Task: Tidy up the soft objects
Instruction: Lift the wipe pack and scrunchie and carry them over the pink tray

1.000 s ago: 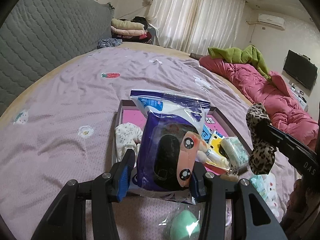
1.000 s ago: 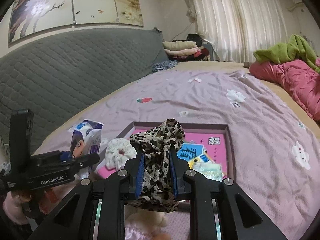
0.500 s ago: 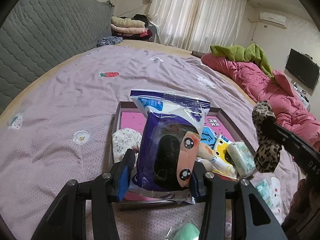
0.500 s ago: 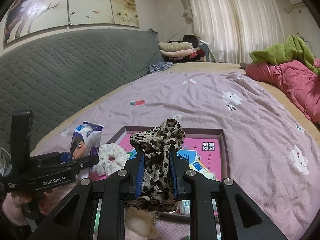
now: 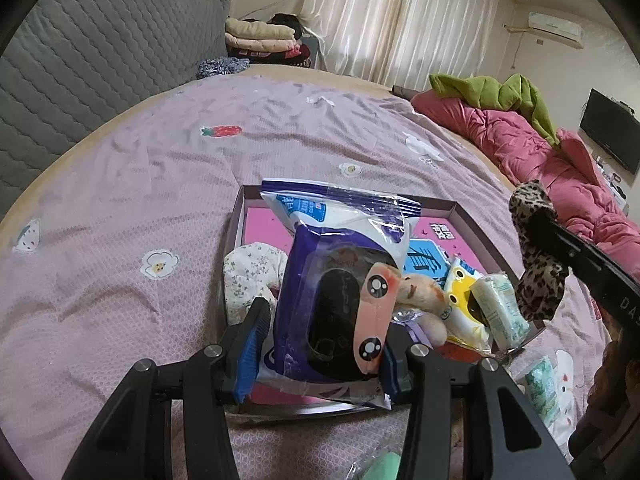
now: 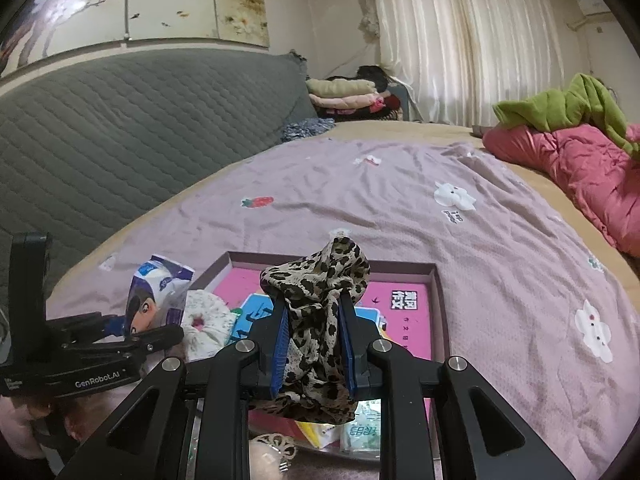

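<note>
My left gripper (image 5: 320,344) is shut on a purple and white wet-wipes pack (image 5: 336,280) and holds it upright over the near left part of a shallow pink-lined box (image 5: 460,216). My right gripper (image 6: 314,344) is shut on a leopard-print scrunchie (image 6: 320,320), above the box's near edge (image 6: 438,292). The scrunchie also shows at the right in the left wrist view (image 5: 536,256). In the box lie a white floral scrunchie (image 5: 252,276), a small plush toy (image 5: 424,300), a yellow tissue pack (image 5: 464,292) and a pale green tissue pack (image 5: 500,308).
The box sits on a purple bedspread (image 5: 140,208). A pink quilt (image 5: 532,148) with a green blanket lies at the right. A grey headboard (image 6: 120,128) and folded clothes (image 6: 344,96) stand behind. Loose packs (image 5: 544,384) and a green object (image 5: 384,466) lie near the box.
Both grippers have moved forward over the box, still holding their objects. More of the box's contents show under them.
</note>
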A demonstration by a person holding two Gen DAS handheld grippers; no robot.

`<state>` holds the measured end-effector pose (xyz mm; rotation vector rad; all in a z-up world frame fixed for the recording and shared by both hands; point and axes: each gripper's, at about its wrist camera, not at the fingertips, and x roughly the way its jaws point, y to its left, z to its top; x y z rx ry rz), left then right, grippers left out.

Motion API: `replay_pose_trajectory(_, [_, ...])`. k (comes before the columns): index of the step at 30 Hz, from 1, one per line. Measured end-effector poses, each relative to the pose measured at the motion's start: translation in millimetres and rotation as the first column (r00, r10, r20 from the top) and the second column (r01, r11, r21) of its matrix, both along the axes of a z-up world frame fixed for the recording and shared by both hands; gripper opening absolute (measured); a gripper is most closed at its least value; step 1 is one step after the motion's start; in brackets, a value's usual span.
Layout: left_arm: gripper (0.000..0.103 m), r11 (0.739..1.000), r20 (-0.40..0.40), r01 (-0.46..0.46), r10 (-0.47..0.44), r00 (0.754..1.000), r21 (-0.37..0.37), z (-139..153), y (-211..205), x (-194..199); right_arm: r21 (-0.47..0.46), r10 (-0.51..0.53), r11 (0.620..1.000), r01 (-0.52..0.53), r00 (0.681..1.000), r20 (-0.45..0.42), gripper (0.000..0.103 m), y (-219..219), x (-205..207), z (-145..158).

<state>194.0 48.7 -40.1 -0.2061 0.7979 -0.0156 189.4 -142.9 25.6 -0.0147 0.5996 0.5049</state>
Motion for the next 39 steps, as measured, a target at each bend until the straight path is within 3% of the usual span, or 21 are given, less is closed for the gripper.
replay_pose_trajectory(17, [0.049,1.0,-0.072,0.009,-0.009,0.997,0.008,-14.2,-2.0,8.4,-0.035,-0.025,0.999,0.024,1.0,-0.011,0.024,0.4,10.2,-7.0])
replay_pose_trajectory(32, [0.049,1.0,-0.09,0.024,-0.023,0.996,0.009,-17.1,-3.9,11.7,-0.166,-0.009,0.986,0.002,0.999,-0.037,0.025,22.4,7.9,-36.6])
replay_pose_trajectory(39, [0.049,1.0,-0.092,0.026,-0.025,0.995,0.009,-17.4,-3.7,11.5,-0.187,0.001,0.982,-0.012,0.998,-0.06,0.032,26.5,8.2,-45.5])
